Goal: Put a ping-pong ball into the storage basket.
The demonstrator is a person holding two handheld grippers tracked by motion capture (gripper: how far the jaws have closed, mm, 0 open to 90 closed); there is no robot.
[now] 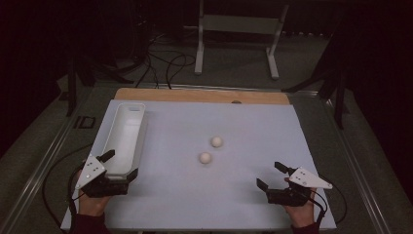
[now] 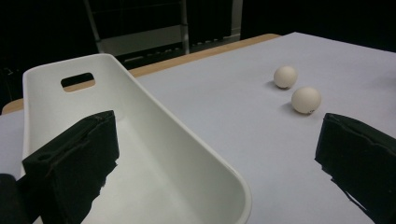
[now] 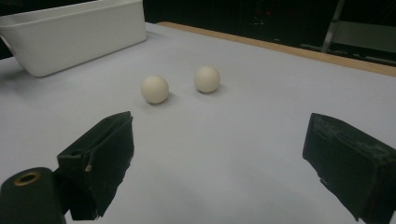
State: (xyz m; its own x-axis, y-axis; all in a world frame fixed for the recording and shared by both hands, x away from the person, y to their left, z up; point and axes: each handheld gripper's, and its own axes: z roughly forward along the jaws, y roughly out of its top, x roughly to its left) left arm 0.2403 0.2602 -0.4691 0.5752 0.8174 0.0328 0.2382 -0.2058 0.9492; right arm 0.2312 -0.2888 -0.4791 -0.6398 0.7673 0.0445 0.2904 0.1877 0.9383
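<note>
Two small white balls lie close together mid-table: a near ball (image 1: 205, 158) (image 2: 306, 99) (image 3: 154, 88) and a far ball (image 1: 216, 142) (image 2: 285, 76) (image 3: 206, 78). A long white bin (image 1: 124, 137) (image 2: 154, 140) (image 3: 70, 32) stands at the table's left, with nothing seen inside. My left gripper (image 1: 120, 165) (image 2: 217, 154) is open at the bin's near end, one jaw over the bin's inside, the other over the table to its right. My right gripper (image 1: 271, 175) (image 3: 219, 154) is open near the front right, low over the table, nothing between its jaws, the balls well ahead of it.
The table (image 1: 253, 195) has a pale blue-white top with a wooden strip (image 1: 199, 95) along its far edge. Beyond it stand a white metal frame (image 1: 238, 29) and floor cables (image 1: 160, 63). A cable trails from each gripper off the near corners.
</note>
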